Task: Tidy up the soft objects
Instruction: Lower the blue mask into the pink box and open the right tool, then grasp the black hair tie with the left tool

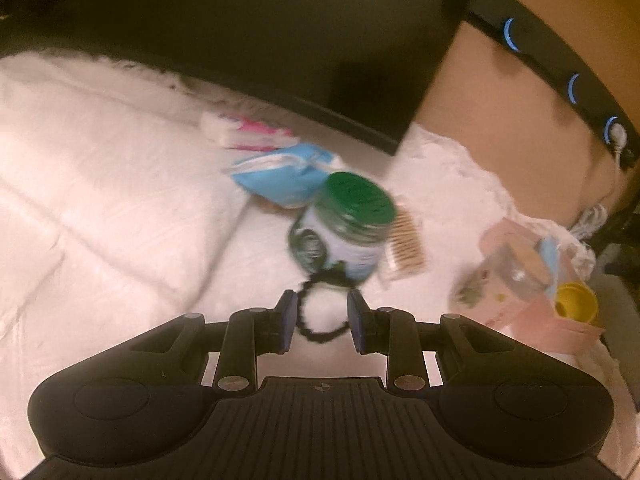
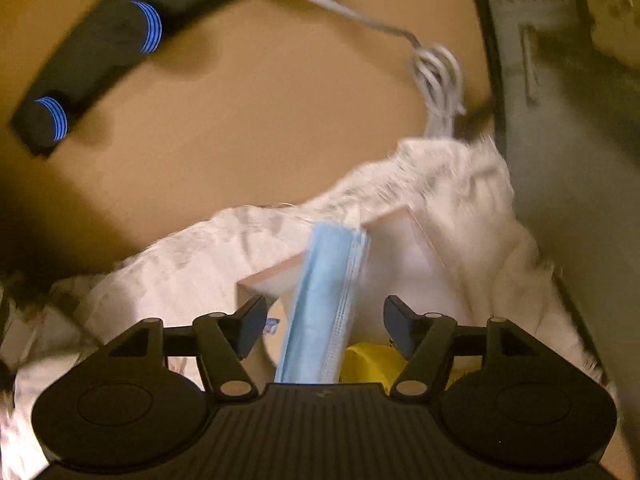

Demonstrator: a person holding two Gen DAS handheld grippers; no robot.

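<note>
In the left wrist view a black hair tie (image 1: 320, 320) lies on the white fluffy blanket (image 1: 100, 184), between the fingers of my open left gripper (image 1: 323, 322). A green-lidded jar (image 1: 346, 224) lies just beyond it, with a blue packet (image 1: 276, 178) and a pink-and-white item (image 1: 248, 134) farther off. In the right wrist view my right gripper (image 1: 325, 324) (image 2: 326, 324) is open over a pink box (image 2: 396, 256). A blue face mask (image 2: 326, 304) stands on edge in the box between the fingers, touching neither pad. A yellow cap (image 2: 370, 362) sits below.
A wooden comb (image 1: 406, 240) lies right of the jar. The pink box (image 1: 532, 304) with a clear bottle and yellow cap stands at the right. A dark cabinet (image 1: 260, 40), a black power strip (image 1: 568, 80) with blue rings and a white cable (image 2: 438, 76) lie beyond on the brown floor.
</note>
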